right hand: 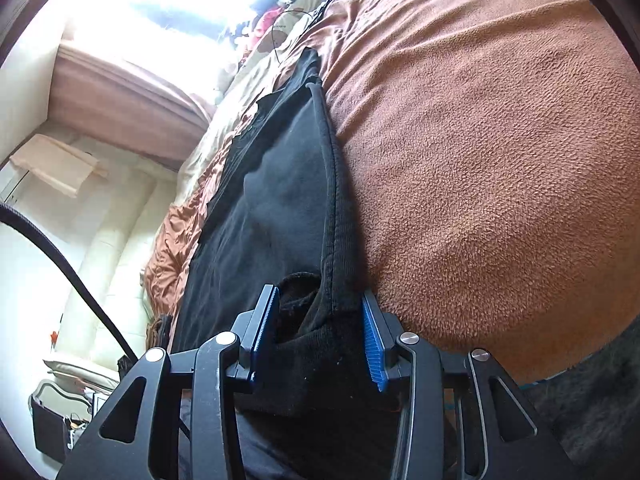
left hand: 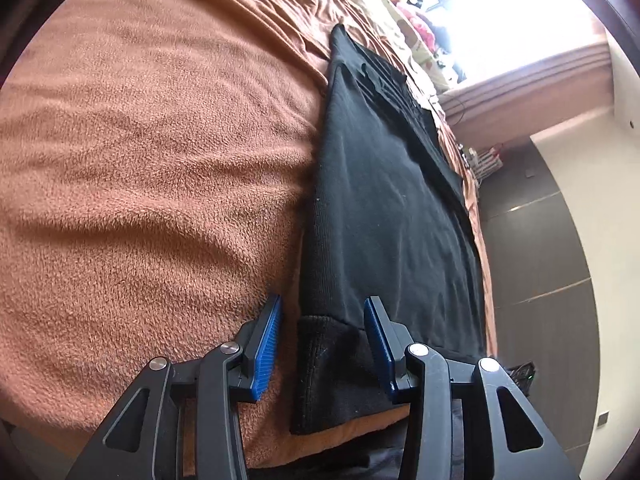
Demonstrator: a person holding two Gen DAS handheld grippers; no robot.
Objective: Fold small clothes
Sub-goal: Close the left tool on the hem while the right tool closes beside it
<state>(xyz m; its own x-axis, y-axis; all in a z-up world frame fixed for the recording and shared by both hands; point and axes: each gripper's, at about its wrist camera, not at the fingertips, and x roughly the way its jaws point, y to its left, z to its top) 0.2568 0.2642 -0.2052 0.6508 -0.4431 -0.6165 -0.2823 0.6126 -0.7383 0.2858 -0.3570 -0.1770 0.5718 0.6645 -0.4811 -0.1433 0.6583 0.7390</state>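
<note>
You have the black garment [left hand: 384, 208] spread flat along the brown fleece blanket [left hand: 152, 168], ready for lifting. Your left gripper [left hand: 323, 344] straddles its ribbed hem corner with fingers spread; your right gripper [right hand: 320, 336] likewise brackets the opposite ribbed corner, unclamped, so both ends rise together

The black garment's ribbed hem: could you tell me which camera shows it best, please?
The left wrist view: the ribbed hem lies flat on the brown blanket, its corner visible between the open left tongs. In the right wrist view the hem is bunched and dark between the open right tongs.
</note>
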